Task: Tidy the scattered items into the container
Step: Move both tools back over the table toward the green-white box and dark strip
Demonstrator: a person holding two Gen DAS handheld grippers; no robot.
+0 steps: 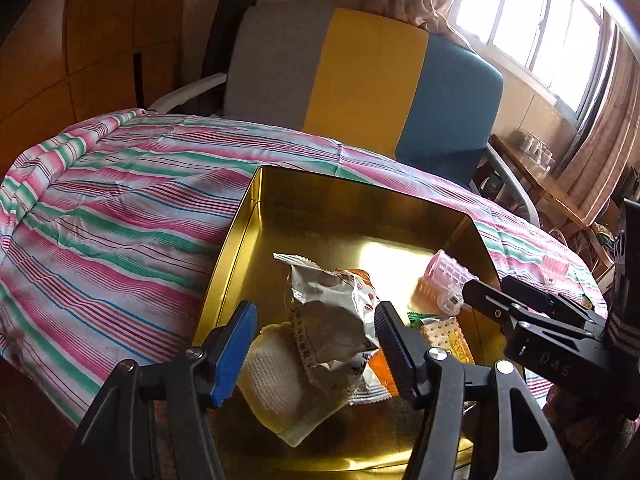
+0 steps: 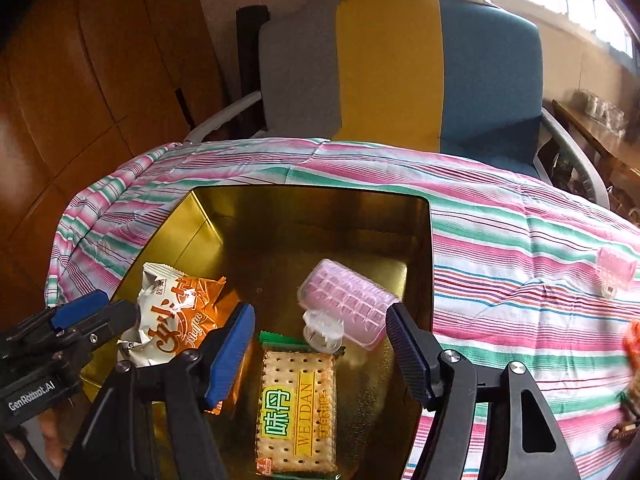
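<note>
Nearest, two handheld claws hover over an open gold tin (image 2: 416, 248) standing on a bed with a pink, green and white striped cover (image 2: 520, 248).

The left gripper (image 1: 316, 344) hangs with its jaws apart, a blue pad on the left and a black pad on the right. A crumpled snack packet (image 1: 332, 320) lies in the tin below the gap, and neither pad appears to press on it. The right gripper (image 2: 320, 344) is also parted and grips nothing. Both point steeply down into the tin, probably because that is where things get dropped.

In the tin, counted from near to far:
- one pale woven cloth or pouch (image 1: 276, 384) at the near left, partly under the packet
- one cracker packet (image 2: 298, 408) labelled "WEIDAN", lying flat
- one crumpled white and orange snack packet
- one pink hair roller (image 2: 348, 304) with a clear clip, tilted at the right side

That makes four things already gathered.

Farther right, outside the tin, a second pink hair roller (image 2: 616, 268) lies on the cover, well apart from the tin. At the right edge something orange (image 2: 632, 340) and a small brown object (image 2: 624, 432) also sit on the cover, too cut off to name. These likely remain to be tidied.

Beyond the bed stands one chair (image 2: 388, 72) with grey, yellow and blue panels, and a curtained window (image 1: 548, 20) at the far right.
</note>
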